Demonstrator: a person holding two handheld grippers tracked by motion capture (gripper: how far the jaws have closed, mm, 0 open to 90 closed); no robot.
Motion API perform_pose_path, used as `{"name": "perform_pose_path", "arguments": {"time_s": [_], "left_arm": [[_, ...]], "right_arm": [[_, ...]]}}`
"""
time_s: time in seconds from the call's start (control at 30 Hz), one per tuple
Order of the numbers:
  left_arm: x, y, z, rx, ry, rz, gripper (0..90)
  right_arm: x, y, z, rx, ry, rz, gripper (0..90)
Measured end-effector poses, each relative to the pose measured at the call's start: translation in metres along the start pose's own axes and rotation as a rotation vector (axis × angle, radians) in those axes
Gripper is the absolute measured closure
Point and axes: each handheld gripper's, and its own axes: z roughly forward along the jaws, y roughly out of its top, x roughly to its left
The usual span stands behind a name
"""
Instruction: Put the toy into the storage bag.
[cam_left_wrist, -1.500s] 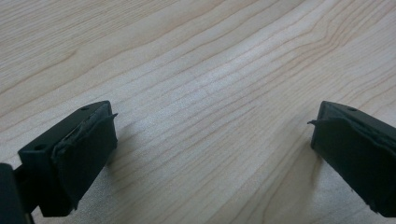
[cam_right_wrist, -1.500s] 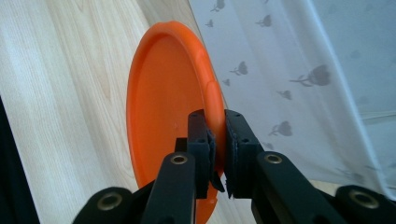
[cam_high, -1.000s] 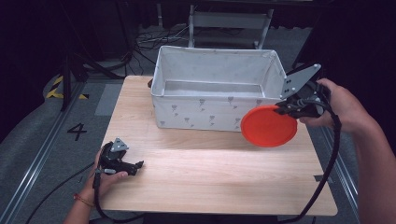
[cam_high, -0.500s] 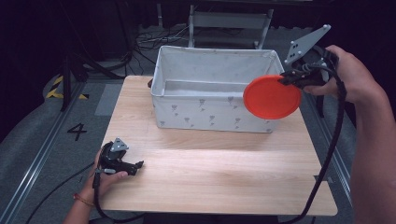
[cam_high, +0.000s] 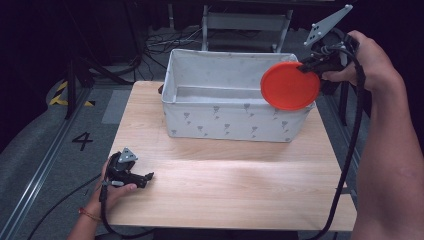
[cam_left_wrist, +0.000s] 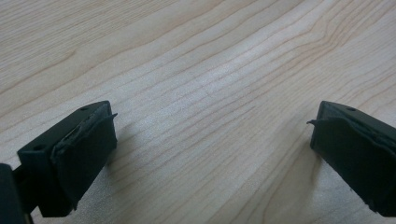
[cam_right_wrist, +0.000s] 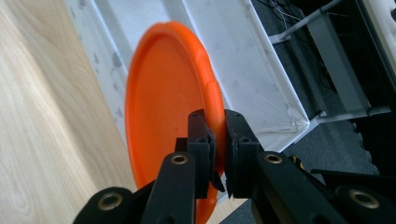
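An orange plate (cam_high: 290, 85) hangs on edge in the air over the right end of a white fabric bin (cam_high: 220, 117). My right gripper (cam_high: 306, 65) is shut on the plate's rim, held up by a hand at the upper right. From the right gripper view the two black jaws pinch the rim of the plate (cam_right_wrist: 168, 116), with the bin's inside (cam_right_wrist: 233, 51) behind it. My left gripper (cam_high: 148, 176) rests low on the wooden table (cam_high: 225, 175) near the front left corner. Its jaws stand wide apart over bare wood (cam_left_wrist: 210, 107), with nothing between them.
The bin stands at the back of the table. Beyond it are a metal frame (cam_high: 245, 22) and cables on a dark floor. A black cable (cam_high: 350, 165) trails from the right gripper down past the table's right edge. A grey floor mat marked 4 (cam_high: 82, 141) lies left.
The right hand has carried the orange plate up and away from the table's front, from beside the bin's right front corner to above its right rim. The left gripper has stayed put.
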Motion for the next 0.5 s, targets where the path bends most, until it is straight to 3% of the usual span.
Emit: {"name": "perform_pose_path", "arguments": {"time_s": [0.17, 0.5], "left_arm": [[0.0, 0.0, 0.0, 0.0, 0.0, 0.0, 0.7], [0.0, 0.0, 0.0, 0.001, 0.003, -0.001, 0.7]], "right_arm": [[-0.01, 0.0, 0.008, 0.0, -0.004, 0.026, 82.5], [-0.022, 0.006, 0.037, 0.035, -0.01, 0.003, 82.5]]}}
